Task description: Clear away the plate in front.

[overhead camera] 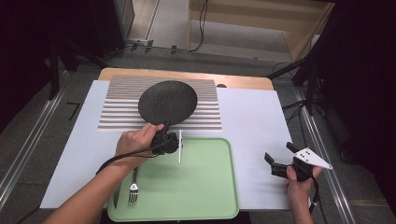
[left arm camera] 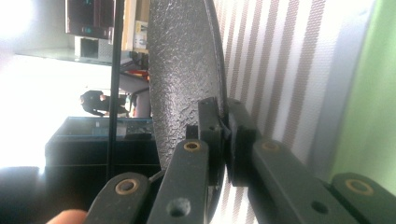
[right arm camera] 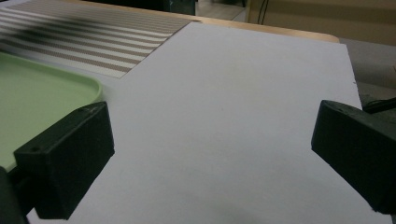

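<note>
You are gripping the near rim of the black plate [overhead camera: 168, 101] with your left gripper [overhead camera: 164, 135], its jaws closed down tight on the edge; the left gripper view shows the pebbled plate [left arm camera: 180, 79] pinched between the two pads. The plate is lying just ahead of that gripper, over the striped mat [overhead camera: 116, 112], and its far rim seems to be sitting slightly raised, though I cannot tell whether it is clear of the mat. A round plate has no long axis; its face is looking upward and its gripped edge is pointing back toward you.

Behind the left gripper the green tray [overhead camera: 210, 186] is waiting with a fork [overhead camera: 133, 186] at its left end and a knife [overhead camera: 115, 198] beside it, so judging by that, you are only starting: the grasp is made, the carry to the tray is left.

Off to the right, your right gripper [overhead camera: 280, 156] is hovering over the white sheet [overhead camera: 252, 121] with its jaws spread wide and nothing between them.
</note>
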A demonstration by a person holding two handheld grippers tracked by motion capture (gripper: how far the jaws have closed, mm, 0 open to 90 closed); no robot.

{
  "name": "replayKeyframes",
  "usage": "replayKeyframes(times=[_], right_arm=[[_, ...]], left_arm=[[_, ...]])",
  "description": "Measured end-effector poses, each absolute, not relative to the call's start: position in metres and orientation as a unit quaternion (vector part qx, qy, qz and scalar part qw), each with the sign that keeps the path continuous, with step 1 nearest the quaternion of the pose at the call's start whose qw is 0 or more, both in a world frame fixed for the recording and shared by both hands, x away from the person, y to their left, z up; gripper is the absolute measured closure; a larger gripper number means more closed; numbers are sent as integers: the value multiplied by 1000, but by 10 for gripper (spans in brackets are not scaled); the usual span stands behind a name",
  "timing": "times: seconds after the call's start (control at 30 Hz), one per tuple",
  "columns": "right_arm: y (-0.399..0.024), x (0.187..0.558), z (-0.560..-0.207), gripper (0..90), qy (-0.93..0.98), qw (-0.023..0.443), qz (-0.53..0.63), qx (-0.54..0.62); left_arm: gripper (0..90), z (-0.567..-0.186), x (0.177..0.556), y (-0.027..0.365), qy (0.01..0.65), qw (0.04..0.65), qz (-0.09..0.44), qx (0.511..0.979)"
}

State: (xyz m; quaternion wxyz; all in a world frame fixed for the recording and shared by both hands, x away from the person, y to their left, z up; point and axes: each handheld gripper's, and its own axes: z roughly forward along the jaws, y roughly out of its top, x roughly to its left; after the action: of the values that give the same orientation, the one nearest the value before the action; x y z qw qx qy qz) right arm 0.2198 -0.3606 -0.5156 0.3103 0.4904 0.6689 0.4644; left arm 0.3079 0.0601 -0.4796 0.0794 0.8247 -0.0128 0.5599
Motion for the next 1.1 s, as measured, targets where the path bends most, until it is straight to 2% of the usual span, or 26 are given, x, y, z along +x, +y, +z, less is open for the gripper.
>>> replayKeyframes(times=[1.1], right_arm=[[-360, 220, -516, 0, 669, 311, 463, 491]], left_arm=[[868, -491, 221, 62, -52, 90, 569, 816]])
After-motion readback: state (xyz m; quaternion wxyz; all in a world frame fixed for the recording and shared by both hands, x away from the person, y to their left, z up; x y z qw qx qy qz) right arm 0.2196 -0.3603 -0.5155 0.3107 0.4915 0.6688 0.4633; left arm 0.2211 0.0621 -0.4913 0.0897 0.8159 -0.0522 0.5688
